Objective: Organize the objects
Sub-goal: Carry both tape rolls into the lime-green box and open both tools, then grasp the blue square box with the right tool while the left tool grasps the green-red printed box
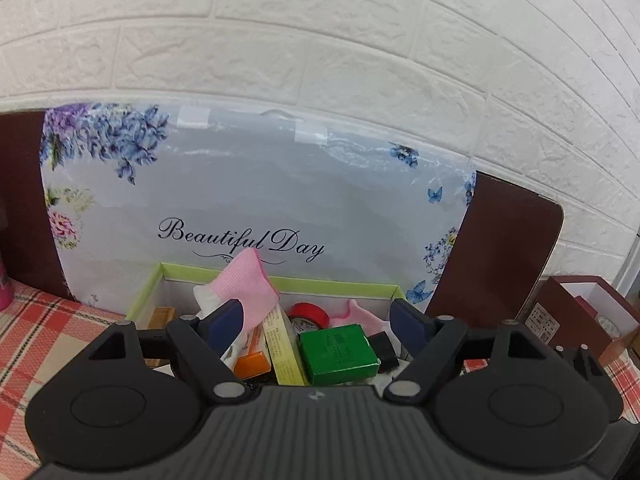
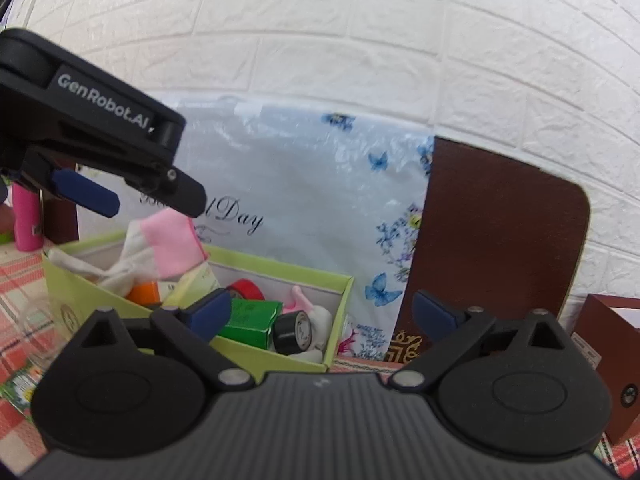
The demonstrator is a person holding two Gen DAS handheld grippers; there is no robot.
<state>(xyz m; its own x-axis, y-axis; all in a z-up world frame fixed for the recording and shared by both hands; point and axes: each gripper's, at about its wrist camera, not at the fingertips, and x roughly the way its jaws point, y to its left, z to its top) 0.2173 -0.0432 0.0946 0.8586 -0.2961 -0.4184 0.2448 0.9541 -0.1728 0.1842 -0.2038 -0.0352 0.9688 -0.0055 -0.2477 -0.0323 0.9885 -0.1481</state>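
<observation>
**Both grippers wide over the filled box**

A floral "Beautiful Day" bag (image 1: 256,200) leans on the wall at twelve o'clock. Before it sits my green-rimmed box (image 1: 280,280), holding a pink sock (image 1: 250,288), green carton (image 1: 340,352) and red tape roll (image 1: 310,312). My left gripper (image 1: 316,322) and right gripper (image 2: 320,314) both stand spread, nothing between their fingers.

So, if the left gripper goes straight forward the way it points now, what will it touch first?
Most likely the clutter inside the green-rimmed box: the open left gripper points between the pink cloth and the green carton. Which it would meet first is unclear, as depth is hard to judge.
</observation>
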